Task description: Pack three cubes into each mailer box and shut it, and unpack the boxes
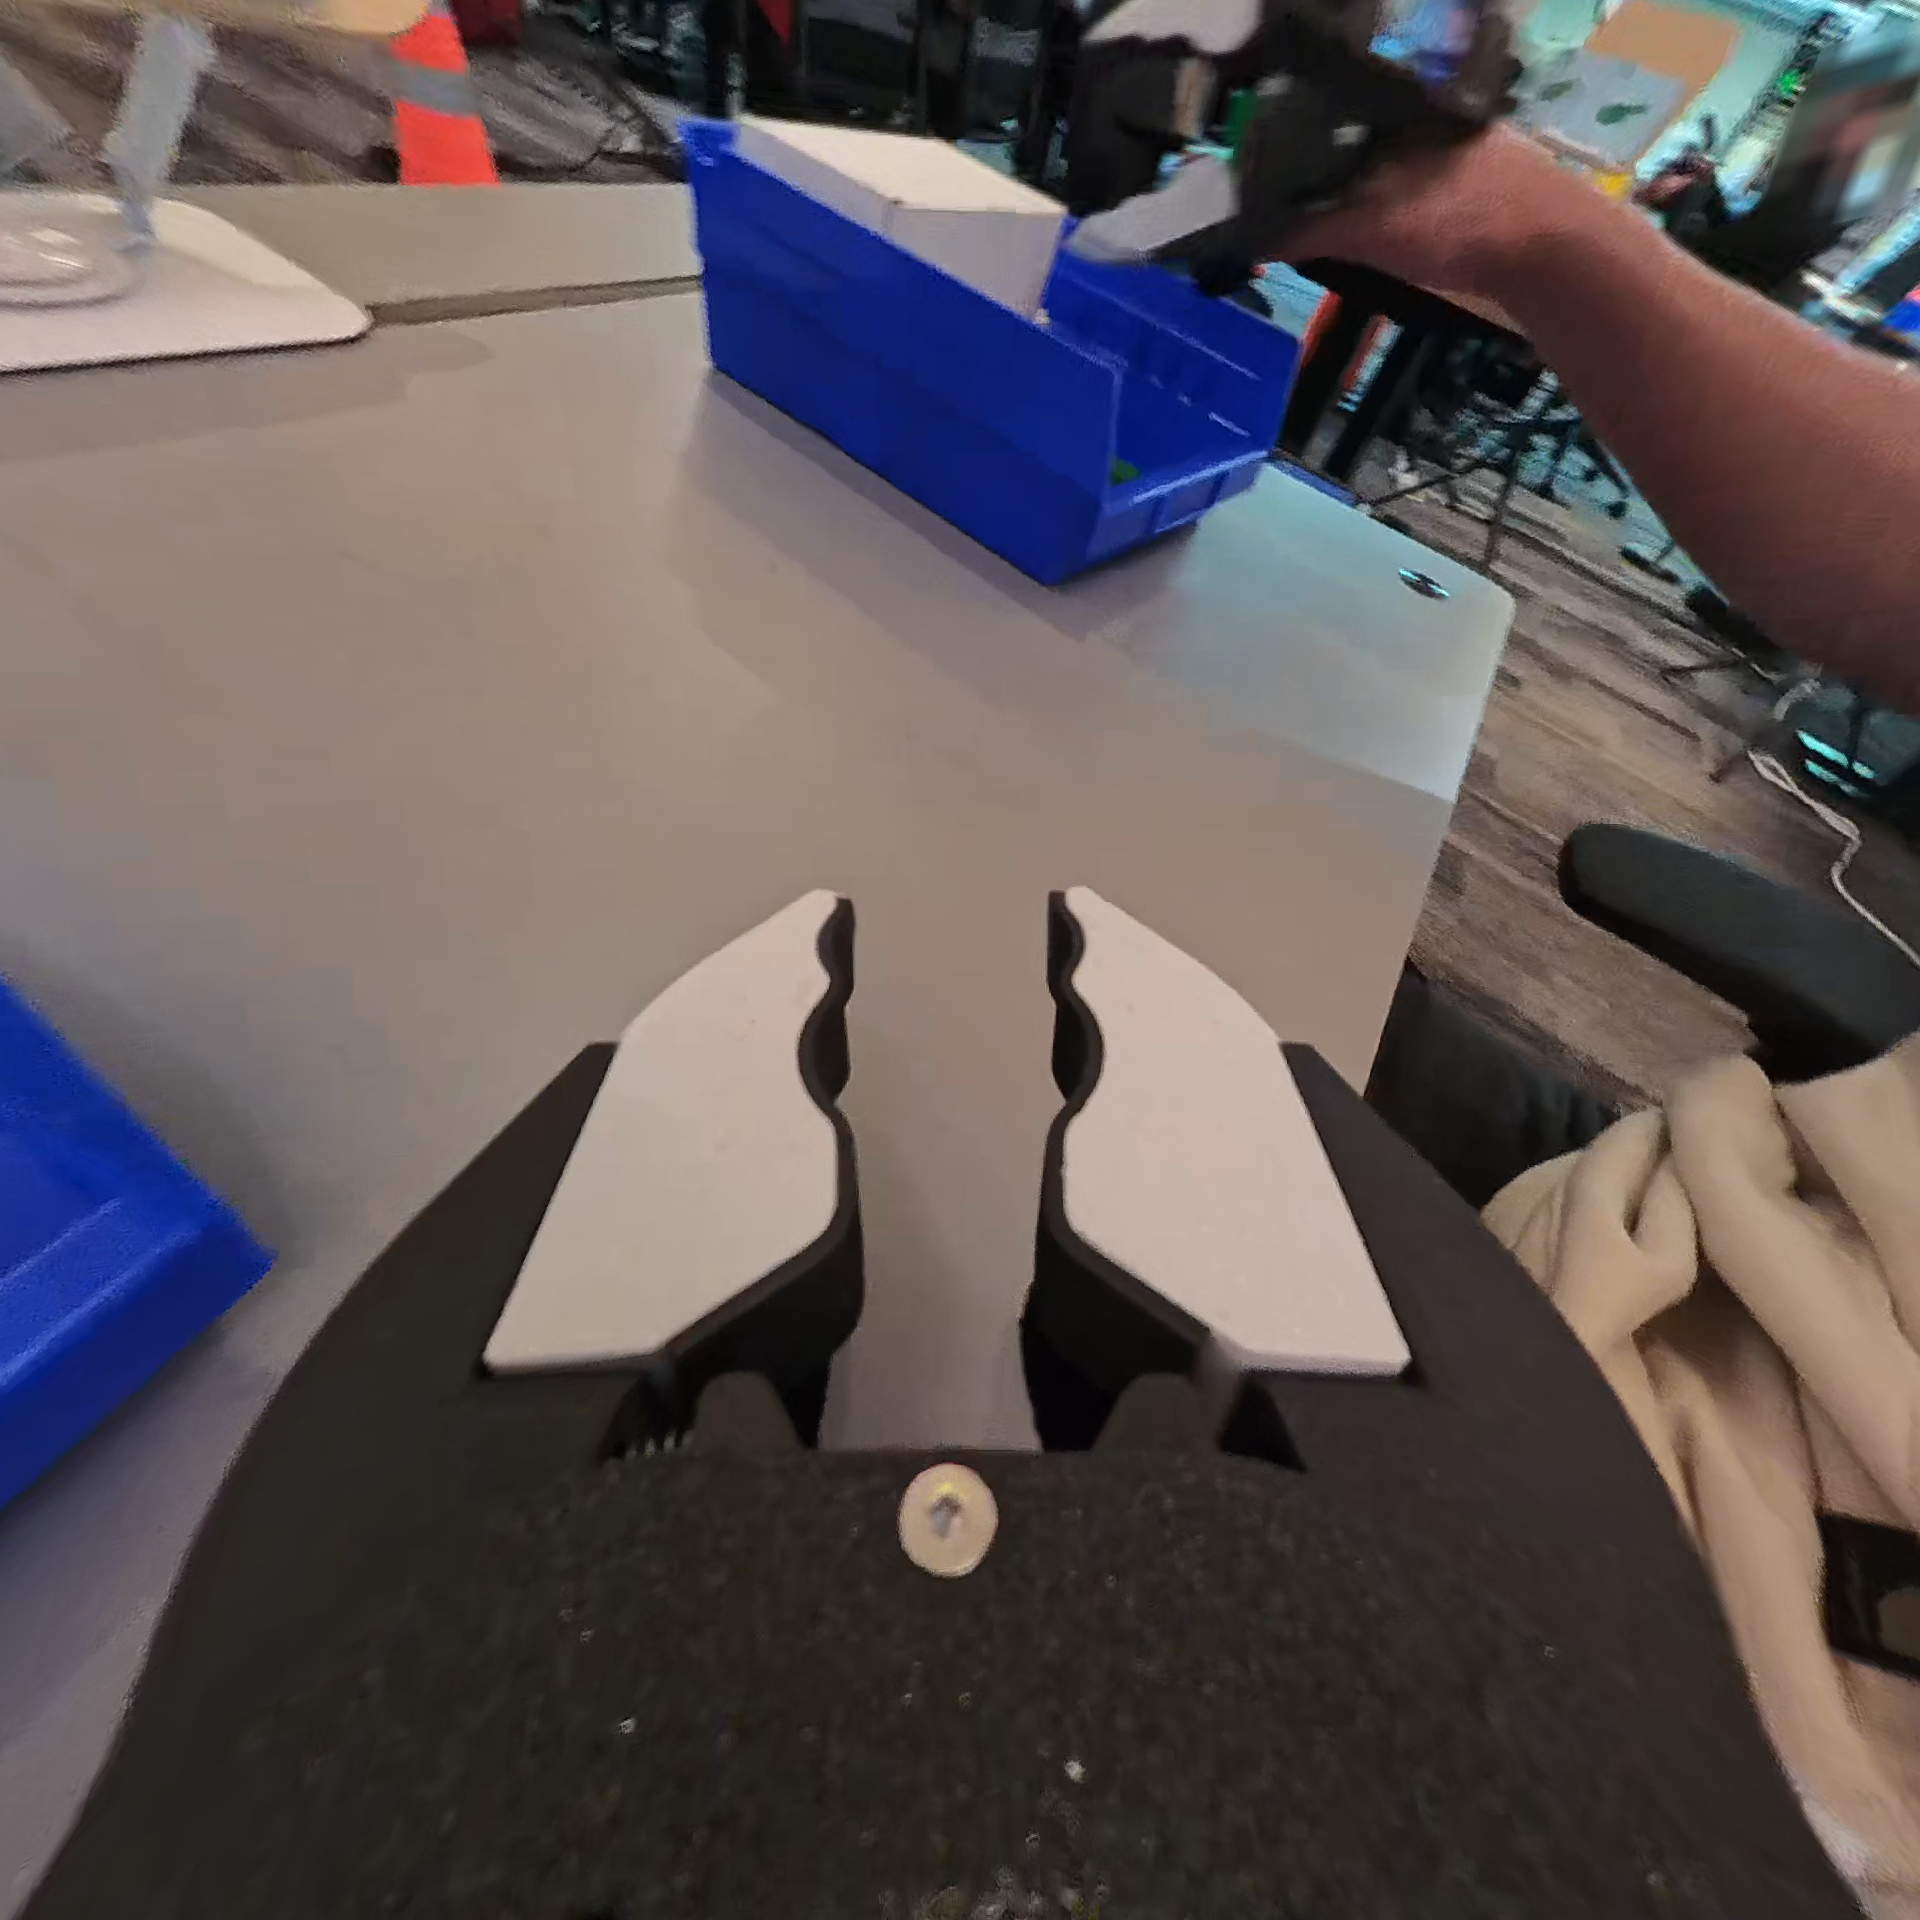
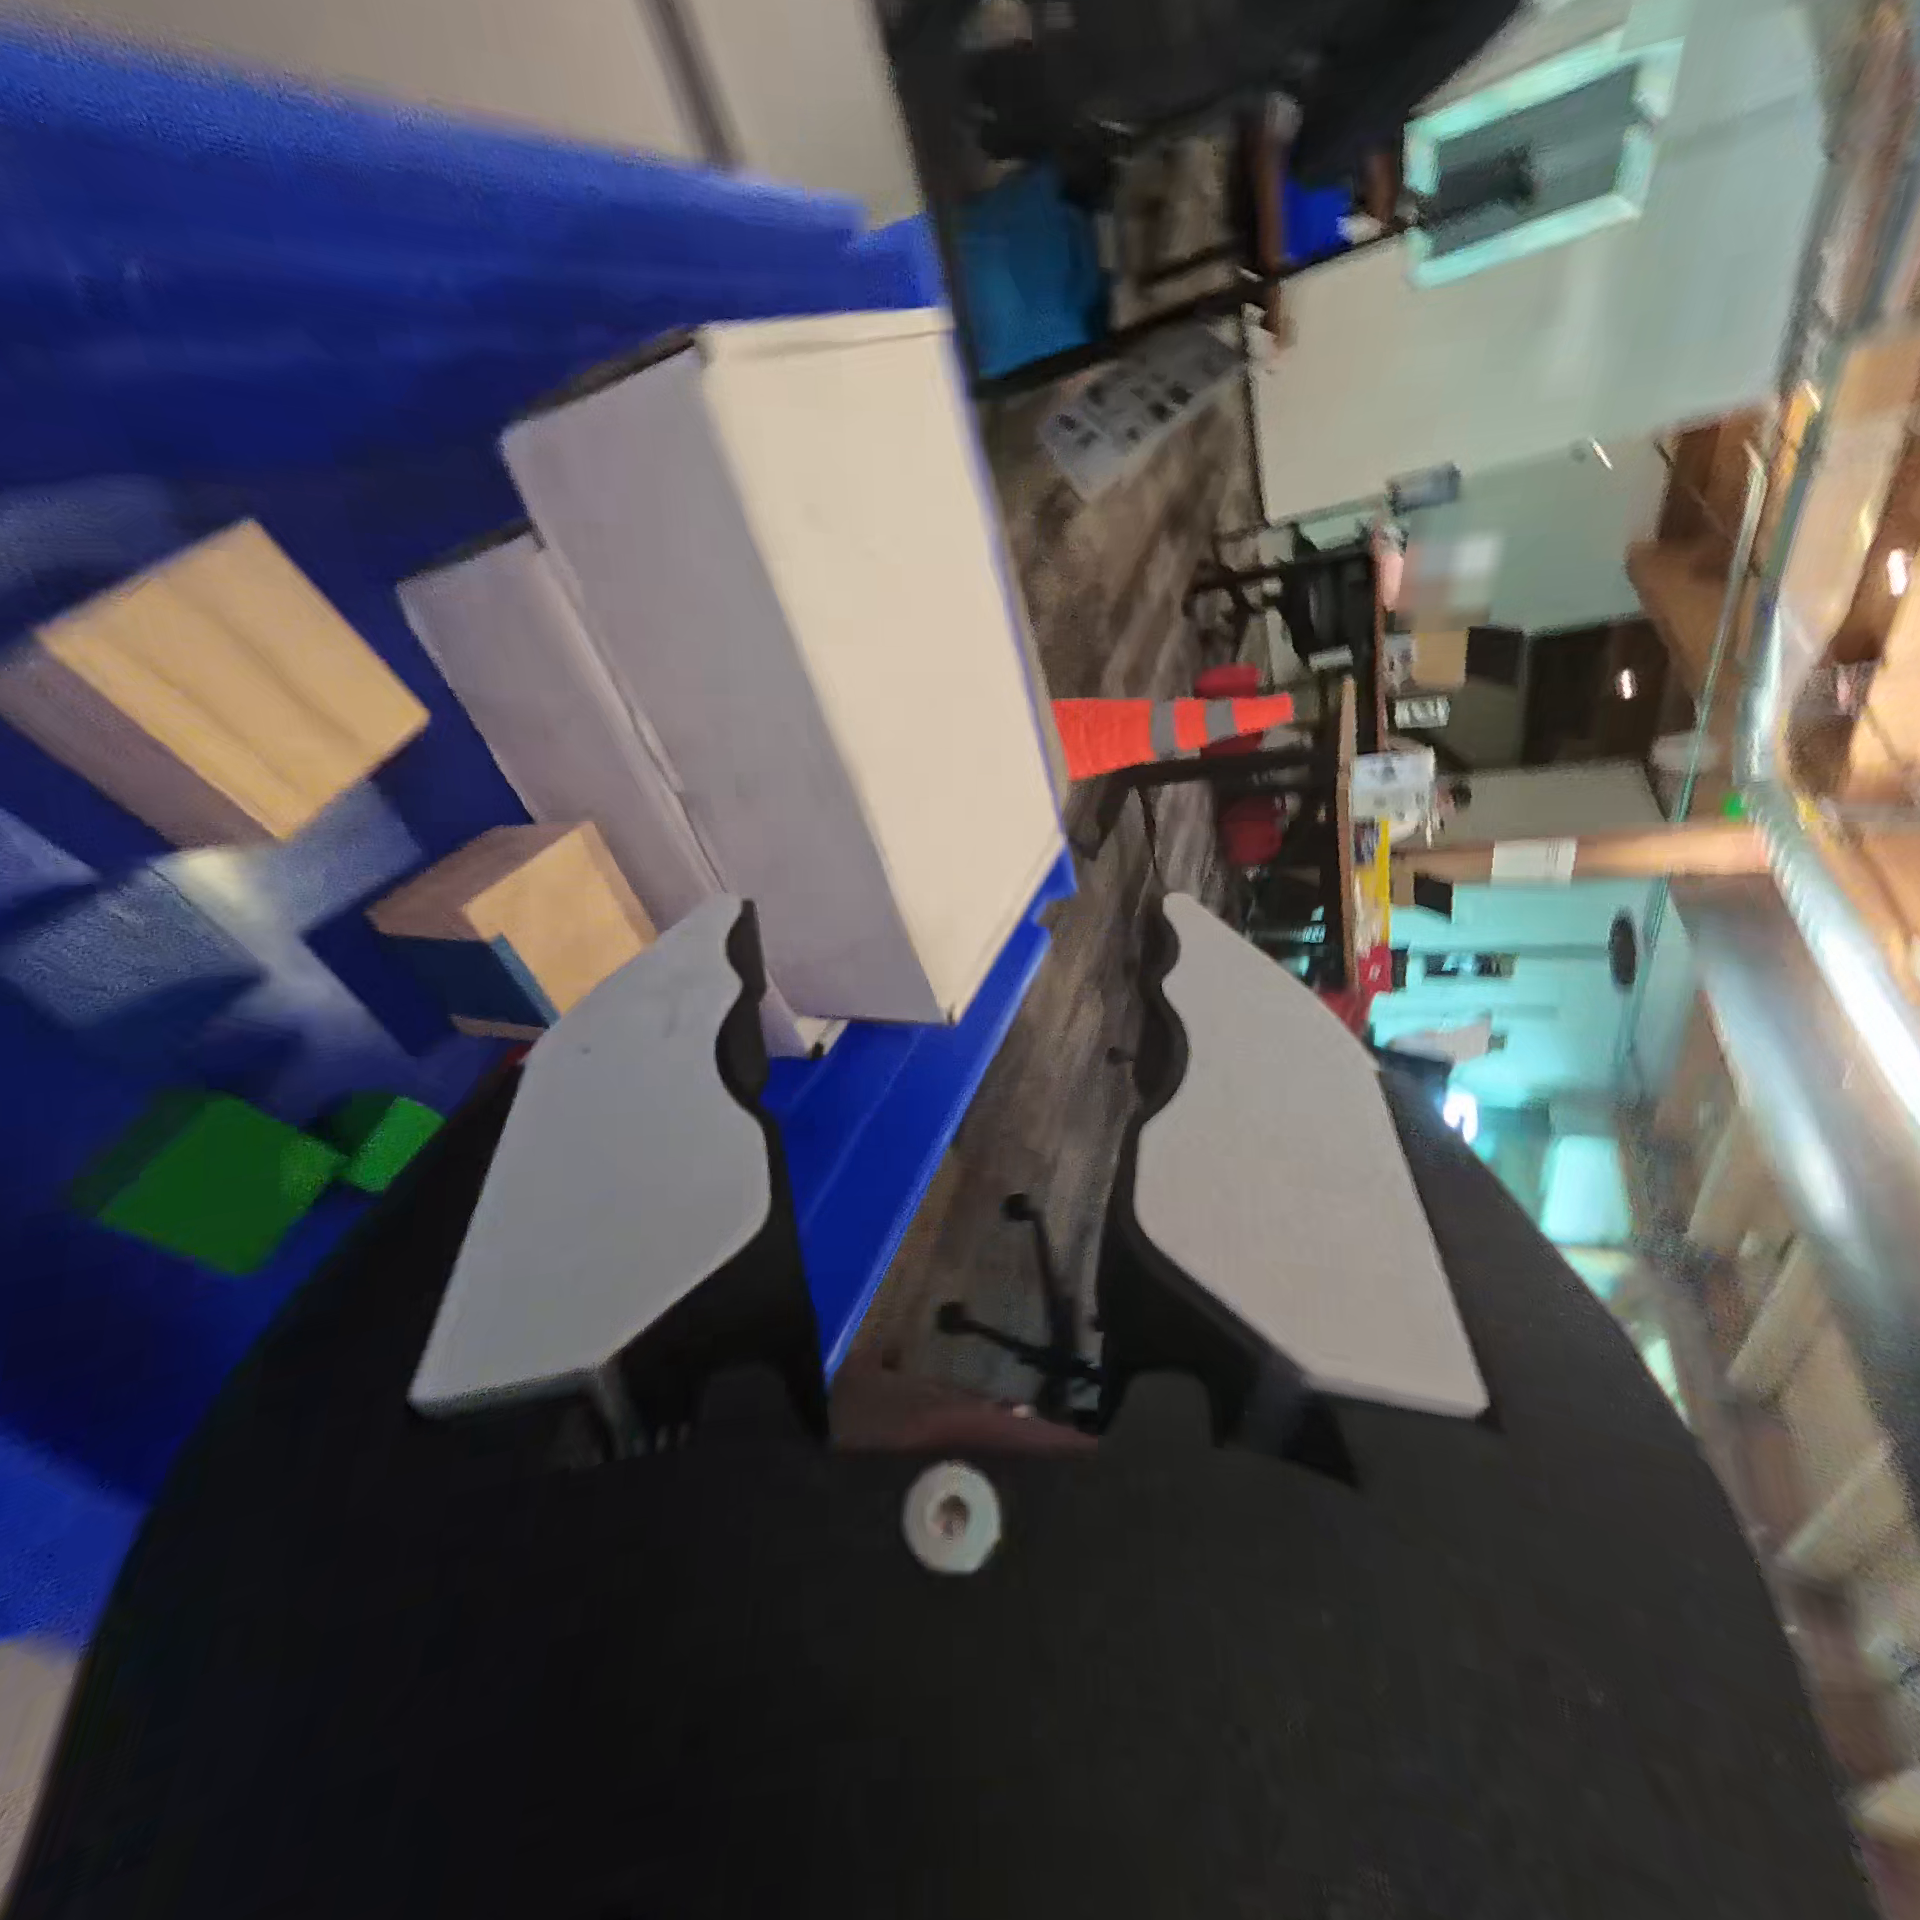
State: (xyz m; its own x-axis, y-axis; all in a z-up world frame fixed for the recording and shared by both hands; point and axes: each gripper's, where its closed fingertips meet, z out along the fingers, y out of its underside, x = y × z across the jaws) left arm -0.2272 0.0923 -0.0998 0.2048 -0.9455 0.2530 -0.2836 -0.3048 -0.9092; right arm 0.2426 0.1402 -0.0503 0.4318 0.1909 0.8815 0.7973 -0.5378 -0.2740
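Note:
A blue bin point(image 1: 935, 416) stands at the table's far right and holds white mailer boxes point(image 1: 935, 197) on edge. My left gripper point(image 1: 951, 914) is open and empty, low over the bare grey table point(image 1: 416, 675). In the right wrist view the picture is rolled sideways. My right gripper point(image 2: 951, 925) is open and empty beside the bin's rim point(image 2: 904, 1143), close to the nearest white mailer box point(image 2: 831, 644). Inside the bin point(image 2: 312, 312) lie wooden cubes point(image 2: 239, 675), one with a blue face point(image 2: 520, 925), and a green cube point(image 2: 218, 1184). The right gripper also shows in the left wrist view point(image 1: 1164, 223), over the bin.
A second blue bin's corner point(image 1: 94, 1226) lies at the left. A white stand base point(image 1: 177, 281) sits at the far left. An orange cone point(image 1: 442, 94) stands behind the table. The table's right edge point(image 1: 1455, 790) is near, with a black chair armrest point(image 1: 1745, 935) and cream cloth point(image 1: 1766, 1299) beyond. The grippers' ends are close to 50 cm from one another. The green cube point(image 2: 218, 1184) lies some 10 cm from my right tips, 45 cm from my left tips.

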